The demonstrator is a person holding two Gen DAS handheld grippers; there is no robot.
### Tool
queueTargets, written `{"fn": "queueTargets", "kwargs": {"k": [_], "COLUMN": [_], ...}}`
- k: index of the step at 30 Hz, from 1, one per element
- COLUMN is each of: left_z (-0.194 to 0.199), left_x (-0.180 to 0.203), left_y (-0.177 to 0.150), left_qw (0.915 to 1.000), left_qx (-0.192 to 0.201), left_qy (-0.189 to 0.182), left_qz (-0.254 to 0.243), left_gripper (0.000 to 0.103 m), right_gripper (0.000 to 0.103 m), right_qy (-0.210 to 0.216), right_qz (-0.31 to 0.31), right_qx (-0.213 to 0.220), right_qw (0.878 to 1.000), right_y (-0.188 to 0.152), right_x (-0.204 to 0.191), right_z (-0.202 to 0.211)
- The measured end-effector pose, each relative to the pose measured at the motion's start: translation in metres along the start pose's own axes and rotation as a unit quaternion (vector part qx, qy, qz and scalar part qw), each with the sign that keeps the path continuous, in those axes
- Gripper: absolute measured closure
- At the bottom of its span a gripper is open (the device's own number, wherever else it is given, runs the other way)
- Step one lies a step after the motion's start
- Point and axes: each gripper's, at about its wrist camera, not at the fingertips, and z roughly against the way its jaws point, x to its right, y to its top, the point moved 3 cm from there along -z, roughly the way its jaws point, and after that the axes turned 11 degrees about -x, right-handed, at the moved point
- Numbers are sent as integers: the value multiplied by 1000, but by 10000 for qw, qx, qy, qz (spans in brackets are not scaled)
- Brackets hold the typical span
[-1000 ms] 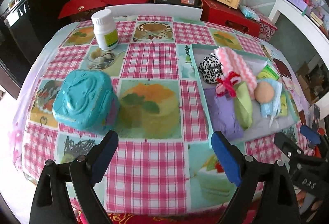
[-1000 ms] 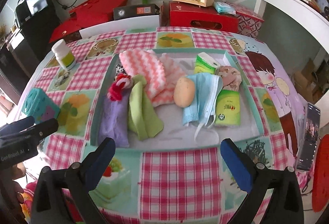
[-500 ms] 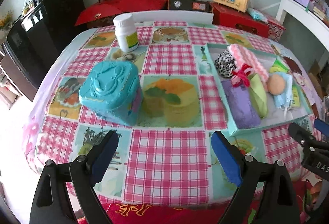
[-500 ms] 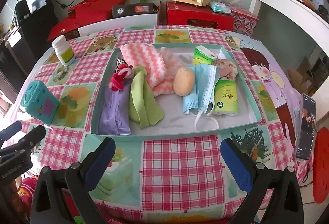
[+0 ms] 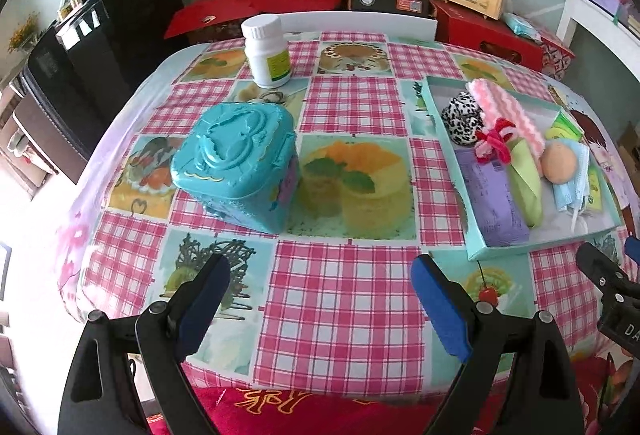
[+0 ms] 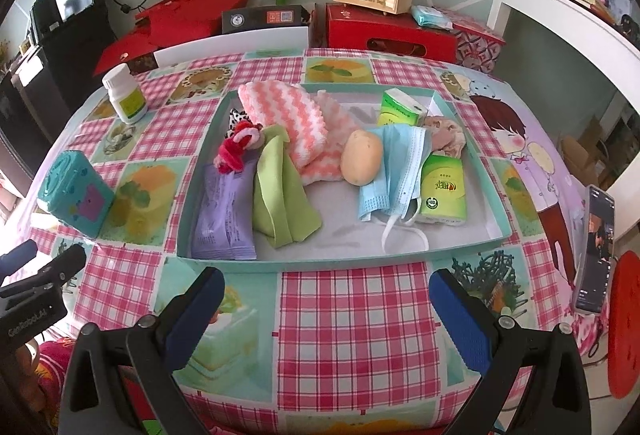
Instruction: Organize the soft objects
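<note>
Pink-checked plastic tablecloth point(image 5: 344, 299) covers the round table; red cardboard boxes point(image 6: 392, 31) line the pale green wall; both grippers point(image 5: 320, 299) point(image 6: 326, 309) gape, empty.

The tabletop point(image 6: 352, 319) wears pink-and-white gingham with cake pictures. The tray point(image 6: 200, 171) is teal-rimmed, white inside, holding a pink-and-white zigzag cloth point(image 6: 292, 111), green cloth point(image 6: 280, 195), purple packet point(image 6: 224, 211), pale blue face mask point(image 6: 396, 171), green tissue packs point(image 6: 442, 191) and a black-and-white spotted scrunchie point(image 5: 462, 117). The box point(image 5: 236, 163) is turquoise; the bottle point(image 5: 268, 51) is white with a green label.
</note>
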Motion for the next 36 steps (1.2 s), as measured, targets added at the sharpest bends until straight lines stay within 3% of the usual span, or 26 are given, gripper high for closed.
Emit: {"fn": "queueTargets", "kwargs": {"k": [36], "left_z": [-1], "left_x": [2], "left_y": [-3], "left_qw": [9998], "left_qx": [121], "left_qy": [148], "left_qz": [-104], "left_gripper": [11], "right_gripper": [0], "right_qy": [-39], "right_qz": [72], "right_qx": [-192], "right_qw": [9998], "right_y": [-1], "right_x": [-4], "right_z": [-9]}}
